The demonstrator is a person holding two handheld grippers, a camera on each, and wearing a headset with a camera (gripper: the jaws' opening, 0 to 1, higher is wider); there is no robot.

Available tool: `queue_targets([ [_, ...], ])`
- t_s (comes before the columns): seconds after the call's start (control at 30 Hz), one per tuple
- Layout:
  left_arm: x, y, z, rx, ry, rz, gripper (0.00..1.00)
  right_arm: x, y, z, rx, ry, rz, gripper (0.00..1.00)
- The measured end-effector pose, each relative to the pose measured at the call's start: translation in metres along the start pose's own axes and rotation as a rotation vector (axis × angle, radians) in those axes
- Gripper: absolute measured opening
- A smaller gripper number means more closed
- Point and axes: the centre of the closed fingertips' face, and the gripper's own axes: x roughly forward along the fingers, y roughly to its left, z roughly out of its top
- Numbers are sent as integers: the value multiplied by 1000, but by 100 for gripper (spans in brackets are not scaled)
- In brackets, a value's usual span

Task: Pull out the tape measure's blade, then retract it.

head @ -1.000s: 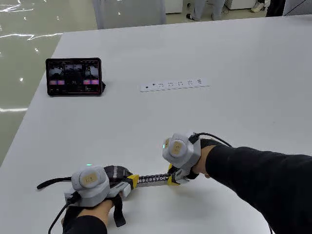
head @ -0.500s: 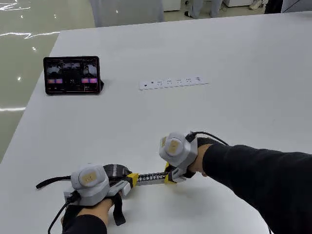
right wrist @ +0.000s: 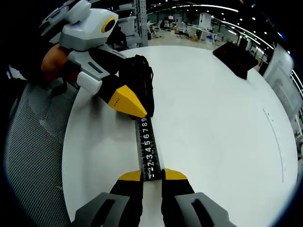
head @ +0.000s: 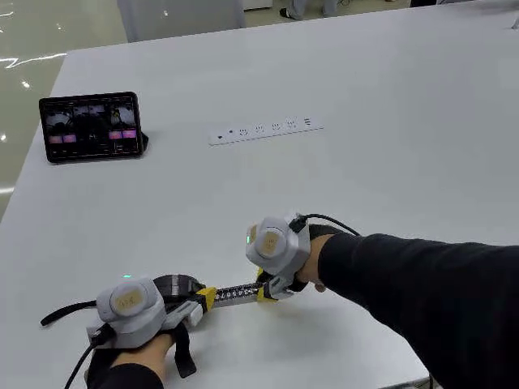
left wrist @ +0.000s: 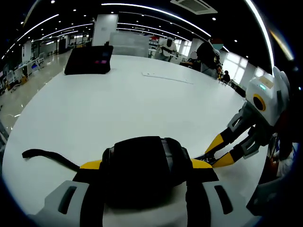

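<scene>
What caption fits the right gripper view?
Right gripper pinching the tape blade while the left gripper clamps the black case.

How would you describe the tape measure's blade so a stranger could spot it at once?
Start at the big white table and go to its near edge, where the left gripper and right gripper face each other. Bridging them is the short dark tape blade; unlike the bulky black tape measure case in the left jaws, it is flat and printed with white numbers.
</scene>
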Motion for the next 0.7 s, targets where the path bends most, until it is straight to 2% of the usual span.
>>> queue_targets([
  [0.7, 1, 2, 1, -11, 1, 2, 65, 7, 0, 11, -1, -25, 16, 10],
])
